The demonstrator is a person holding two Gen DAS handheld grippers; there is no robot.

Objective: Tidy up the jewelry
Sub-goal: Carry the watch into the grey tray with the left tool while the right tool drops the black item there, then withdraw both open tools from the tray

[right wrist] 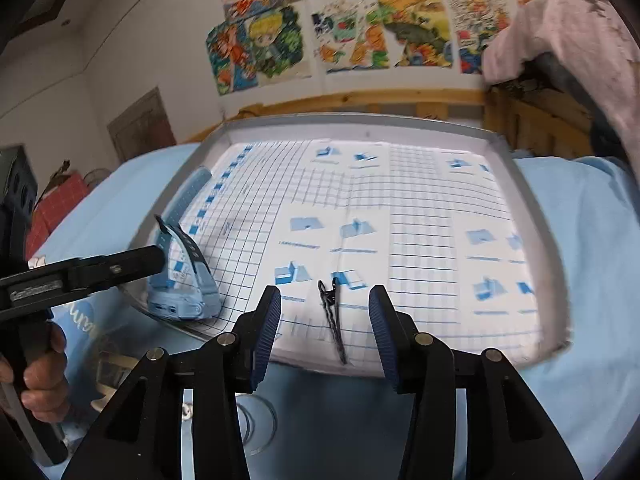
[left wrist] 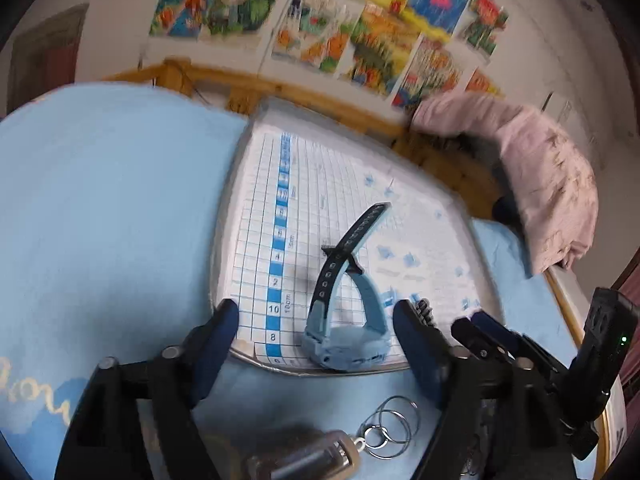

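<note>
A light blue watch (left wrist: 347,344) with a dark perforated strap stands on its case at the near edge of a shallow tray (left wrist: 236,184) lined with gridded paper. My left gripper (left wrist: 320,332) is open, its pads on either side of the watch without touching it. In the right wrist view the watch (right wrist: 182,300) sits at the tray's left corner, with one left finger (right wrist: 132,266) beside it. A thin black hair clip (right wrist: 333,320) lies on the tray (right wrist: 360,120) between the pads of my open right gripper (right wrist: 326,332), untouched.
Several linked metal rings (left wrist: 392,426) and a metal keychain piece (left wrist: 308,460) lie on the light blue sheet (left wrist: 100,200) in front of the tray. A pink cloth (left wrist: 540,176) hangs over the wooden rail (left wrist: 320,98) behind. A hand (right wrist: 36,384) grips the left tool.
</note>
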